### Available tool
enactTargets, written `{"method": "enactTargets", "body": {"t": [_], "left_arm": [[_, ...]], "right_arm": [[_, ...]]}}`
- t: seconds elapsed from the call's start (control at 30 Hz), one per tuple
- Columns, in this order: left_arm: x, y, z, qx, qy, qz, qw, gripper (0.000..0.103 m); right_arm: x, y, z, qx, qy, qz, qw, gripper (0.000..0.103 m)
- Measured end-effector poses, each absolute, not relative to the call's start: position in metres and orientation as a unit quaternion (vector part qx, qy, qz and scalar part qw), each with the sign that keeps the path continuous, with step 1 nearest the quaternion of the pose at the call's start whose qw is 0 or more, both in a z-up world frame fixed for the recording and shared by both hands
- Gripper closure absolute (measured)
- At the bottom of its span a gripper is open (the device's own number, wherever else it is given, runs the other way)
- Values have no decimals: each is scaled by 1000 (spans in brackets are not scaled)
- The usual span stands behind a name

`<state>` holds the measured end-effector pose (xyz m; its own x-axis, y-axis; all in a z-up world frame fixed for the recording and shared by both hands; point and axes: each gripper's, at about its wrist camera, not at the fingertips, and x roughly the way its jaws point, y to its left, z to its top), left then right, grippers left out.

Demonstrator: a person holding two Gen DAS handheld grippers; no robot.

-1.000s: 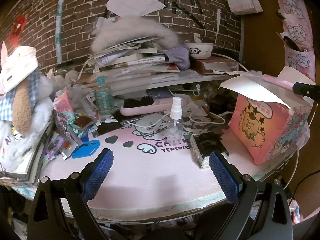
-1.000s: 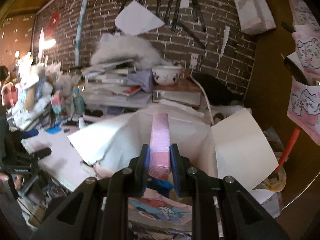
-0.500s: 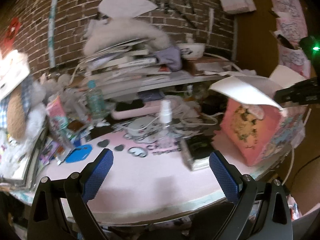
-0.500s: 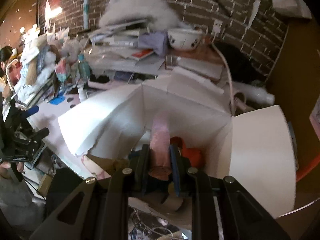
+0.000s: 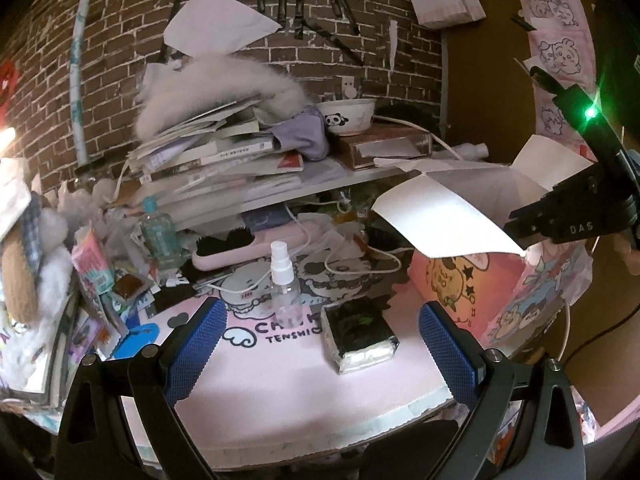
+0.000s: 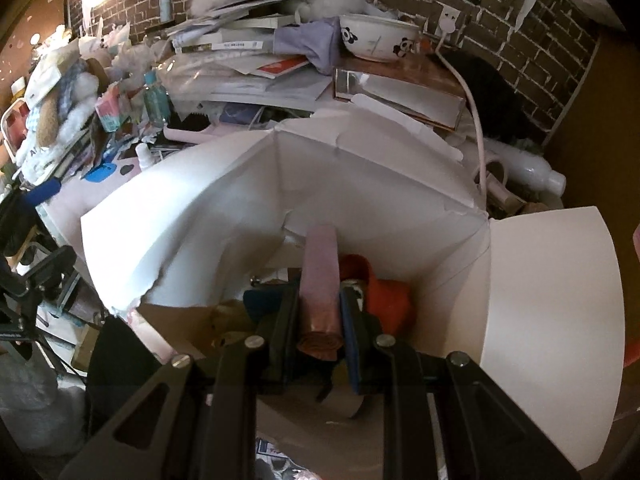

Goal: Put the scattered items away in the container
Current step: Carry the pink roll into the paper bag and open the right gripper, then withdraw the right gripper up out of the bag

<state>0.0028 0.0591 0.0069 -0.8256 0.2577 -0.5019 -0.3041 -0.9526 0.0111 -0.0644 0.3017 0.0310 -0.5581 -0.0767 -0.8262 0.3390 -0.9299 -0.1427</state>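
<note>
Pink roll (image 6: 320,280): clamped in right tongs (image 6: 320,312), inside white-flapped box (image 6: 552,320)
Left tongs (image 5: 320,344): apart, empty, above table (image 5: 280,384)
Nearby: spray bottle (image 5: 285,288), black packet (image 5: 358,330)

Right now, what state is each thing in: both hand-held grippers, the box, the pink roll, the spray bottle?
Left hand-held gripper: open, empty.
Right hand-held gripper: shut on pink roll, inside the box.
Box: flaps open, things inside.
Spray bottle: upright, capped, on the mat.
Black packet: lying flat beside it.

The right gripper (image 6: 320,300) has tipped downward, carrying its pink roll (image 6: 320,276) from above the box (image 6: 400,184) down inside it.
</note>
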Motion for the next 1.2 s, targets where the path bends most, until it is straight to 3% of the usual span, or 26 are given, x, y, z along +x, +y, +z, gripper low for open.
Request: {"method": "enactTargets", "body": {"t": [0.7, 0.8, 0.87, 1.07, 1.2], "left_arm": [[0, 57, 10, -256, 42, 955, 144, 7], [0, 57, 10, -256, 43, 955, 144, 7], [0, 57, 10, -256, 43, 955, 144, 7], [0, 57, 10, -256, 43, 955, 143, 7], [0, 55, 10, -259, 41, 955, 142, 7]], "right_arm": [[-70, 301, 28, 473, 147, -861, 115, 84], [-71, 302, 29, 474, 146, -861, 110, 74], [-71, 303, 30, 471, 148, -864, 100, 57], [-72, 303, 30, 471, 150, -864, 95, 52], [-69, 303, 33, 464, 155, -868, 90, 40]]}}
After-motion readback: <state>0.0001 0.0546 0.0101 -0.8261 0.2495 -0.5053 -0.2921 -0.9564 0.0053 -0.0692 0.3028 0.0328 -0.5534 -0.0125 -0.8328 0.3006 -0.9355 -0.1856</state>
